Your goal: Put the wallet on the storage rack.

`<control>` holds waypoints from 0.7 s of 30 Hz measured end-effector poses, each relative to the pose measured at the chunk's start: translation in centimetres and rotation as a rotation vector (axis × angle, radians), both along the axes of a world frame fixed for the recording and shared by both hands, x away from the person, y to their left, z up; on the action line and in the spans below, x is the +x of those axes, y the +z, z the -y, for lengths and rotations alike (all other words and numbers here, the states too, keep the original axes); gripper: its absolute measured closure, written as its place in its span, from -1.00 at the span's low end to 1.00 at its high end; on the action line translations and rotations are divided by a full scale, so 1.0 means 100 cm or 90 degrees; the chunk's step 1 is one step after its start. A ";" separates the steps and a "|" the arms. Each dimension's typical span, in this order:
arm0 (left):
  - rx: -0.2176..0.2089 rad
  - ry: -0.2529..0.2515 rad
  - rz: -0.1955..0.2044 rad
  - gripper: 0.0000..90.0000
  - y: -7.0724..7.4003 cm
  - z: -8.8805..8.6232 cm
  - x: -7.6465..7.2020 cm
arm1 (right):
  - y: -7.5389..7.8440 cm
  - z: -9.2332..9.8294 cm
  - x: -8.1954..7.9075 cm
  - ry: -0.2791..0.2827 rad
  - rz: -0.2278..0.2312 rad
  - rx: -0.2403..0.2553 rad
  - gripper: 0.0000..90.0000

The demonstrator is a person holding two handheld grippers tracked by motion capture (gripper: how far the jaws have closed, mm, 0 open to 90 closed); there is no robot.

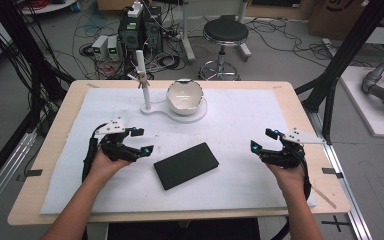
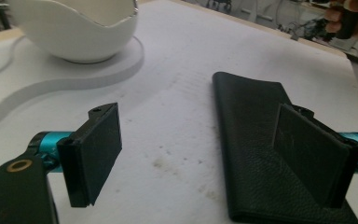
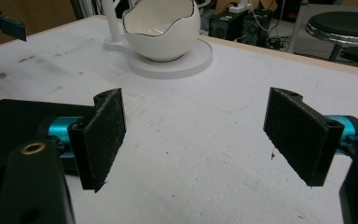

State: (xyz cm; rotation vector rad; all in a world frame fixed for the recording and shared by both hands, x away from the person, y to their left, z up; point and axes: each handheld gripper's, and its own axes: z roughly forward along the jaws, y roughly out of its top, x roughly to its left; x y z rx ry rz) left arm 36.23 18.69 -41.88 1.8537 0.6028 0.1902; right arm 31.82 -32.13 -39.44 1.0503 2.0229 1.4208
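No readable text, label, brand, number or sign is showing anywhere. The black wallet [image 1: 186, 165] is lying unmarked on the bench [image 1: 55, 150], the white eggshell-shaped bowl [image 1: 184, 96] is bearing no print, and the equipment on the far floor is too small to read.

Glossy white ceramic is gleaming on the bowl [image 3: 161, 29] at upper centre. The black wallet [image 2: 256, 140] is showing grained, matt leather. The white mat [image 1: 240, 115] is looking rough and stained, edged by pale wooden tabletop [image 1: 60, 125].
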 end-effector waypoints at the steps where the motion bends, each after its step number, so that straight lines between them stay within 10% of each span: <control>1: 0.010 -0.008 -0.011 -0.65 -0.001 0.006 0.001 | 0.000 0.000 0.001 0.002 0.003 -0.002 -0.53; 16: 0.149 -0.109 -0.152 -0.64 -0.030 0.068 0.013 | -0.002 -0.007 0.004 0.020 -0.003 -0.014 -0.53; 21: 0.170 -0.126 -0.150 -0.60 -0.031 0.070 0.009 | -0.002 -0.008 0.005 0.022 -0.005 -0.024 -0.53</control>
